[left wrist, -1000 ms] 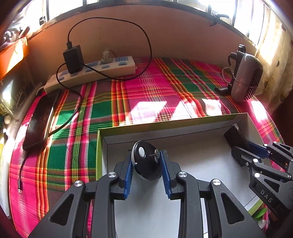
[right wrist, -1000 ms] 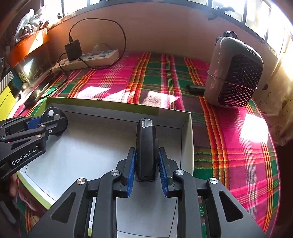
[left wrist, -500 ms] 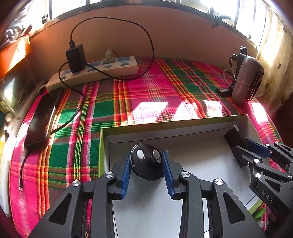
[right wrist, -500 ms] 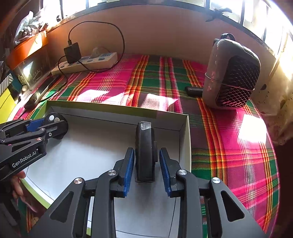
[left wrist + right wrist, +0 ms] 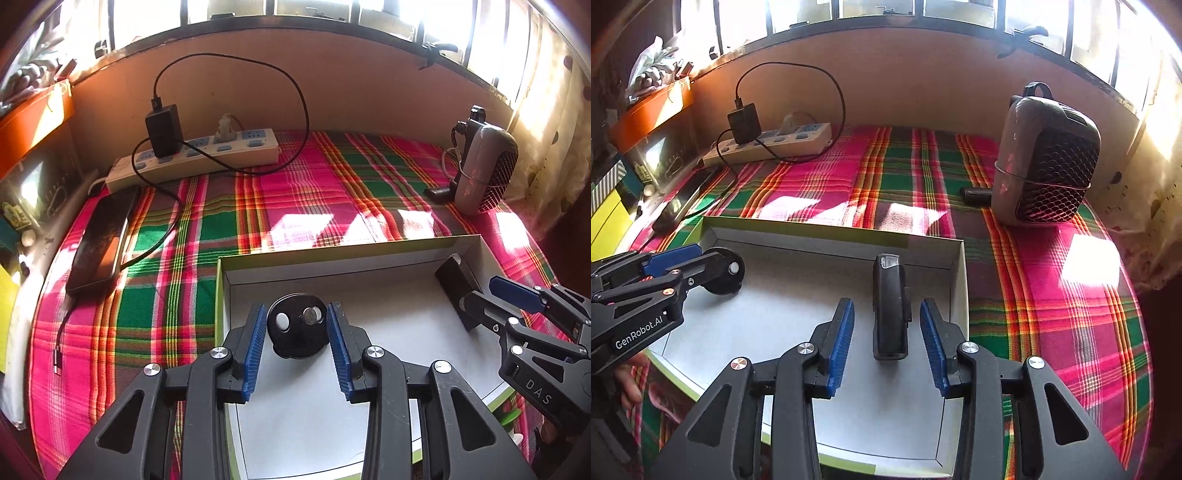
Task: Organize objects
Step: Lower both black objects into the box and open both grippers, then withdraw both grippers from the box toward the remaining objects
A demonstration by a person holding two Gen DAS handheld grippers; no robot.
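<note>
Now both hand-held grippers stand open where a second ago each was clamped on its object, so two releases have just happened inside the white box [image 5: 373, 258]. The left hand-held gripper [image 5: 293, 343] has its blue pads spread apart, with a clear gap on either side of the round black disc [image 5: 297, 334], which lies on the box floor close to the box's left wall, its two pale spots facing up. The right hand-held gripper [image 5: 886, 339] is likewise wide, its fingers well clear of the slim black device [image 5: 889, 314], which rests on its narrow edge near the box's right wall and points toward the far wall. Half a second ago the jaws were only starting to part; the gaps are now plain in both wrist views. My reading is that both items count as placed, and this part of the tidying is done. Each hand-held gripper can probably back straight out, though the slim device, being balanced on edge, might tip if a pad brushes it. Beyond the box, on the plaid cloth [image 5: 295, 192], remain a phone [image 5: 101, 240], a power strip [image 5: 192, 155] with its charger, and a grey speaker [image 5: 1045, 162] off past the box's right side.
</note>
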